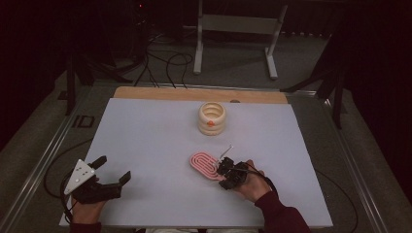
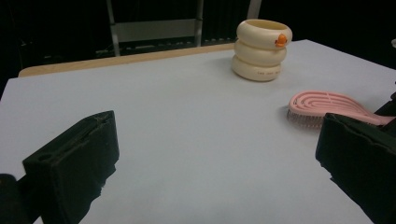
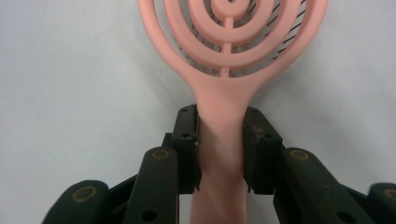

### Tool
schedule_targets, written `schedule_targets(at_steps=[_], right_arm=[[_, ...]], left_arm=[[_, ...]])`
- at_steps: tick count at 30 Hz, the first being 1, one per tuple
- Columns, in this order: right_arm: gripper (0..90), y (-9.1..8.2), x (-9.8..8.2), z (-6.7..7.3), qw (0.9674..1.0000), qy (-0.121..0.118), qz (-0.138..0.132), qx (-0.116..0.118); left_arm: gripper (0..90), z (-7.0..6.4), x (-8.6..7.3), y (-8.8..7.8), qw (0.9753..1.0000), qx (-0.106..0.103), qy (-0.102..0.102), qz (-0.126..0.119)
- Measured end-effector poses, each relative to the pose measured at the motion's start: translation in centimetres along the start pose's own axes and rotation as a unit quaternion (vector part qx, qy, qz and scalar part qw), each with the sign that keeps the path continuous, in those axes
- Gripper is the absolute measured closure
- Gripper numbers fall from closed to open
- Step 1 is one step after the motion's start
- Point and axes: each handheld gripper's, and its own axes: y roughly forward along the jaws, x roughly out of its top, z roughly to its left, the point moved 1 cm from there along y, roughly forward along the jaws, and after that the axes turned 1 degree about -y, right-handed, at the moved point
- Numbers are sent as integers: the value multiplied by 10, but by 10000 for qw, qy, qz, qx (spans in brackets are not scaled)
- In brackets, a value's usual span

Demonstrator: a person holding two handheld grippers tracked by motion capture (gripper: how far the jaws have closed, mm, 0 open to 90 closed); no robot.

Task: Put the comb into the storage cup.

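A pink hairbrush (image 1: 204, 164) lies bristles down on the white table (image 1: 145, 145), right of centre. My right gripper (image 1: 226, 174) is shut on its handle; in the right gripper view both pads press the pink handle (image 3: 220, 140) from either side, below the vented brush head (image 3: 233, 32). My left gripper (image 1: 114, 171) rests near the table's front left corner, its jaws wide apart with nothing between them. From the left gripper view the brush (image 2: 327, 108) lies ahead at the right, beyond the open gripper (image 2: 219, 158).
A cream ribbed round container (image 1: 212, 118) with an orange mark stands at the back centre of the table, also in the left gripper view (image 2: 261, 49). A wooden strip (image 1: 194, 94) edges the far side. Cables and a metal stand (image 1: 238, 29) lie on the floor beyond.
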Motion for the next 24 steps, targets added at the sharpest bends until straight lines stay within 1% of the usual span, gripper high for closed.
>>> schedule_targets(at_steps=[2, 3, 5, 9, 11, 14, 15, 16, 21, 24], right_arm=[[699, -2, -1, -2, 9999, -85, -81, 10], [699, -2, -1, 0, 9999, -30, -102, -8], [699, -4, -2, 0, 9999, -12, -168, 6], [700, -7, -3, 0, 9996, -54, -287, 11], [700, -9, -3, 1, 9995, -28, -328, -11], [700, -13, -4, 3, 9990, -58, -445, -18], [700, -14, -4, 4, 9989, -27, -473, -24], [701, -15, -4, 3, 9986, -54, -517, -28], [701, -20, -6, 3, 9973, 52, -738, 4], [701, -21, -7, 3, 9971, 29, -761, -6]], left_arm=[[1, 0, 0, 0, 10000, 6, -7, -2], [1, 0, 0, 0, 10000, 5, -6, -2], [1, 0, 0, 0, 10000, 6, -1, 0], [1, 0, 0, 0, 10000, 9, -12, -7], [1, 0, 0, 0, 10000, 12, -6, -3], [1, 0, 0, 0, 10000, 8, -7, -2], [1, 0, 0, 0, 10000, 12, -4, -3], [1, 0, 0, 0, 10000, 11, -5, -1], [1, 0, 0, 0, 10000, 12, -6, 0], [1, 0, 0, 0, 10000, 11, 1, 8]])
